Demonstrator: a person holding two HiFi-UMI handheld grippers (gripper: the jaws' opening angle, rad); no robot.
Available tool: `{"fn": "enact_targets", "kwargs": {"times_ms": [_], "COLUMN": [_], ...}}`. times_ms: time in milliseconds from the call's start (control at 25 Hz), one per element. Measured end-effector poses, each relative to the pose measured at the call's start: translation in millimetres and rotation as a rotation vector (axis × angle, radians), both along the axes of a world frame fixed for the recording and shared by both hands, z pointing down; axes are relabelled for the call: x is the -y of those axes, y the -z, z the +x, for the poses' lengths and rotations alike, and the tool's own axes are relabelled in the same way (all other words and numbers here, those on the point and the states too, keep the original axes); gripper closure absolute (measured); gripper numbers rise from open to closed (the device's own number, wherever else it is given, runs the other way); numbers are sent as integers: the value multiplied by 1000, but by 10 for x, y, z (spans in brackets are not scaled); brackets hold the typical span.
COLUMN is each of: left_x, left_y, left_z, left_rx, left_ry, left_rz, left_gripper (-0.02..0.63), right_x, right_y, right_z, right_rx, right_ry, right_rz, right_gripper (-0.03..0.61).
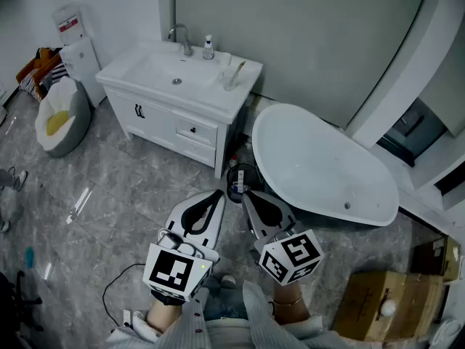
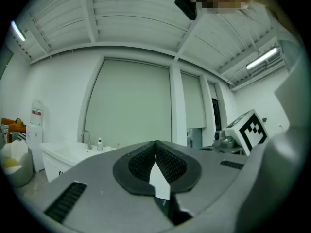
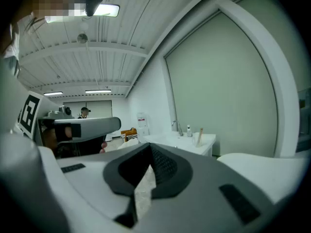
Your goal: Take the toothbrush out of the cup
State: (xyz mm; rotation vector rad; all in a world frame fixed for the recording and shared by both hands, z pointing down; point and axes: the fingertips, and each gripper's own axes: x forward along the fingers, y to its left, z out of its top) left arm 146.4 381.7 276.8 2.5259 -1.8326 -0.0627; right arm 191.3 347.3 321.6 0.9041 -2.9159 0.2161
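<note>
A toothbrush (image 1: 237, 71) stands tilted in a pale cup (image 1: 229, 83) on the right end of the white vanity top (image 1: 211, 97), beside the basin. In the right gripper view the toothbrush (image 3: 199, 135) shows small and far off on that counter. My left gripper (image 1: 220, 193) and right gripper (image 1: 245, 194) are held side by side over the floor, well short of the vanity, pointing towards it. Both are shut with nothing between the jaws, as the left gripper (image 2: 155, 142) and the right gripper (image 3: 148, 145) show in their own views.
A faucet (image 1: 180, 38) and a soap bottle (image 1: 208, 47) stand at the back of the basin. A white bathtub (image 1: 323, 166) lies right of the vanity, with a black bin (image 1: 243, 180) between them. A beanbag (image 1: 62, 115) sits at left, a cardboard box (image 1: 385, 304) at lower right.
</note>
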Motion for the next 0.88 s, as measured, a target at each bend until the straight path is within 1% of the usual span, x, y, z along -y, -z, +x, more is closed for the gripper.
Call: {"fn": "enact_targets", "kwargs": {"times_ms": [400, 680, 880], "left_x": [28, 128, 93], "left_y": [-8, 32, 39], "left_z": [-153, -363, -499], "left_rx": [-3, 15, 19], "left_ry": [5, 10, 3], "left_rz": [32, 60, 75], "left_gripper": [597, 597, 597], "right_x": [79, 192, 178], "right_y": [-20, 6, 20], "right_z": [-49, -214, -328], "right_rx": [15, 31, 49], "right_ry": [-20, -30, -40], "right_rz": [-4, 22, 32], "right_gripper": [568, 568, 568]}}
